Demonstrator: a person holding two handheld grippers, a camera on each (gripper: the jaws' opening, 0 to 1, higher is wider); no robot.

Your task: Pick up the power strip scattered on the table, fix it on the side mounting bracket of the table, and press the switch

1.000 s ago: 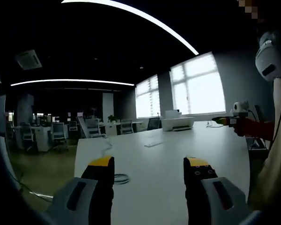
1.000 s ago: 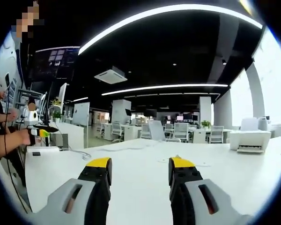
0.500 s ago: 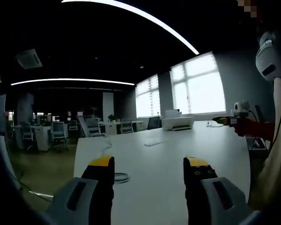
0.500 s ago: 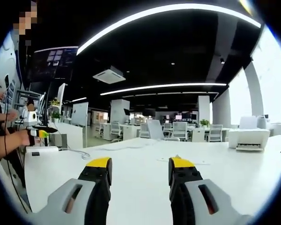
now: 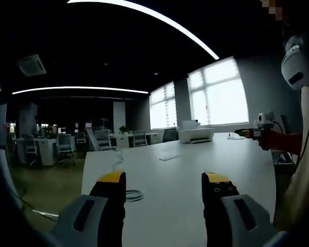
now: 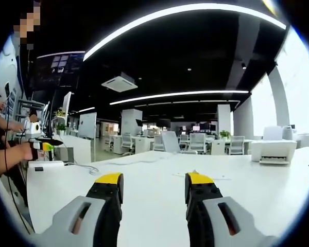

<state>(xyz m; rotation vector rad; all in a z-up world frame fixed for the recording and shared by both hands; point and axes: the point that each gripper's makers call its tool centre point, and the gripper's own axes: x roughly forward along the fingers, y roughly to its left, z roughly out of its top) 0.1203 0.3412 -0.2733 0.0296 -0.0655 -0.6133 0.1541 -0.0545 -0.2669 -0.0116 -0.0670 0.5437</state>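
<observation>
A flat white power strip [image 5: 169, 157] lies far out on the white table [image 5: 195, 175], well beyond my left gripper [image 5: 165, 185], whose yellow-tipped jaws stand open with nothing between them. Its cable runs back to a loose coil [image 5: 133, 195] near the left jaw. In the right gripper view the power strip [image 6: 202, 177] shows as a thin low shape ahead of my right gripper [image 6: 150, 186], which is open and holds nothing. Each gripper also appears at the edge of the other's view, the right gripper [image 5: 242, 133] and the left gripper [image 6: 54, 141], both held above the table.
A white printer [image 5: 195, 135] stands at the table's far end, also seen as the printer [image 6: 270, 152] at right. A person's sleeve [image 5: 286, 141] and body crowd the right edge. Office desks and chairs [image 6: 195, 144] fill the background. A cable [image 6: 87, 168] trails over the table's left side.
The right gripper view has drifted very slightly. Nothing on the table has moved, and both grippers stay open.
</observation>
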